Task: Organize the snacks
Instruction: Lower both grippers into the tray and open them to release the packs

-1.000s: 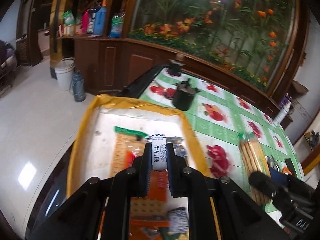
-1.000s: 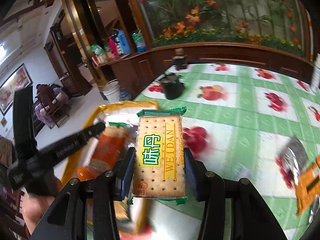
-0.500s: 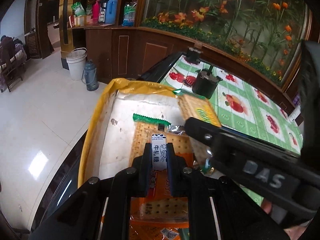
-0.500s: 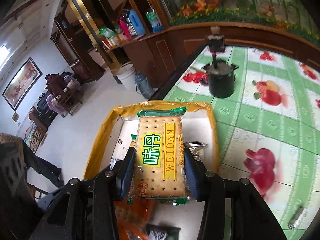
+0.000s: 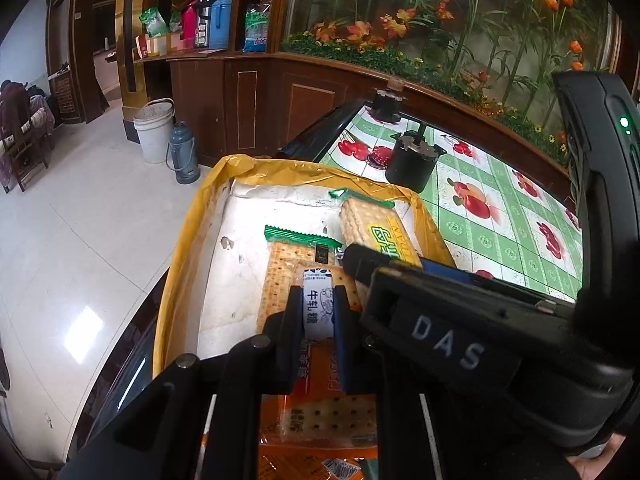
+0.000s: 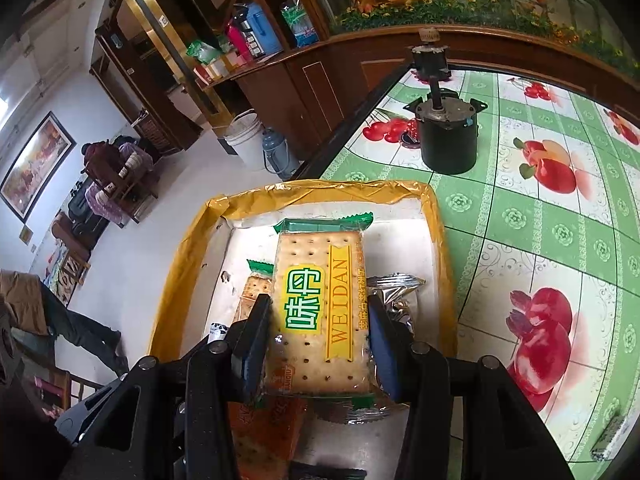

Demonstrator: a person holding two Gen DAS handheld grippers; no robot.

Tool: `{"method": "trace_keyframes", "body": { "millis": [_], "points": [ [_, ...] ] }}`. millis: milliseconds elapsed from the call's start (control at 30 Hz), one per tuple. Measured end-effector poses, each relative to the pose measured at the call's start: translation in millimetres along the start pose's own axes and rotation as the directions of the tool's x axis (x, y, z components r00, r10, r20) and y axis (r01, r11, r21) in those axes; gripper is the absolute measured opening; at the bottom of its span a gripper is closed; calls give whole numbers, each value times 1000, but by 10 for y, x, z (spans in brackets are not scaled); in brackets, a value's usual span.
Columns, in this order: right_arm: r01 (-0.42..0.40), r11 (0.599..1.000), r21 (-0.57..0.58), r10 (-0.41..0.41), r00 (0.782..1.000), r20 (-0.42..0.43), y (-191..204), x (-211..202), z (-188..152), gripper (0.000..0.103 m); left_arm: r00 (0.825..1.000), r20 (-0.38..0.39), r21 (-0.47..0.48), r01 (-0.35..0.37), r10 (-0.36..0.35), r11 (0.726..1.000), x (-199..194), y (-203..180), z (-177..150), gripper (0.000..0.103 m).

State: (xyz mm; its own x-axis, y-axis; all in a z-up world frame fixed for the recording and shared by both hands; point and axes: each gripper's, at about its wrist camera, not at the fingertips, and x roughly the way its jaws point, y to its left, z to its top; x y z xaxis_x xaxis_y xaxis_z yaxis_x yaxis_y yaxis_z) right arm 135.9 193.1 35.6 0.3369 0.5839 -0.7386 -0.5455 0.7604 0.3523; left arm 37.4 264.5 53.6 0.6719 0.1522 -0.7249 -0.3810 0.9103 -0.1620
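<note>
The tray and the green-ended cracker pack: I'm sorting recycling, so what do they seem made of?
Tray: apparently white foam or board, matte and scuffed, its rim wrapped in glossy, wrinkled yellow tape. Cracker pack: thin clear plastic film, shiny, with crimped green ends.

tray: at table edge | motor: behind tray | crackers: in tray

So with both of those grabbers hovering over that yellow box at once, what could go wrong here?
1. The right gripper reaches across just in front of the left gripper; they could bump.
2. The cracker pack is pinched only at its lower half, so it might tilt or slip.
3. Dropped there, it could land crooked on the silver packet instead of flat in the tray.
</note>
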Motion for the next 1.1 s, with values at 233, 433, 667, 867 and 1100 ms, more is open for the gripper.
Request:
{"method": "trace_keyframes", "body": {
  "millis": [233, 433, 667, 867, 1100],
  "points": [
    [21, 1000, -11, -22, 999, -27, 57, -2, -23, 52, 1000, 0, 2, 2, -2, 1000, -2, -5, 7, 13],
    [26, 1000, 3, -26, 999, -43, 43, -10, -23, 52, 1000, 0, 0, 0, 0, 1000, -15, -12, 14, 22],
    [66, 998, -19, -66, 998, -22, 87, -126, 1, 53, 999, 23, -7, -29, 29, 1000, -73, 9, 27, 51],
    [58, 998, -6, -57, 998, 12, 53, -251, 9, 61, 998, 55, -14, -26, 26, 1000, -145, 30, 41, 60],
    [29, 999, 23, -31, 998, 62, -16, -498, 2, 64, 994, 111, -11, 6, -5, 1000, -252, 0, 59, 73]
  ]
}}
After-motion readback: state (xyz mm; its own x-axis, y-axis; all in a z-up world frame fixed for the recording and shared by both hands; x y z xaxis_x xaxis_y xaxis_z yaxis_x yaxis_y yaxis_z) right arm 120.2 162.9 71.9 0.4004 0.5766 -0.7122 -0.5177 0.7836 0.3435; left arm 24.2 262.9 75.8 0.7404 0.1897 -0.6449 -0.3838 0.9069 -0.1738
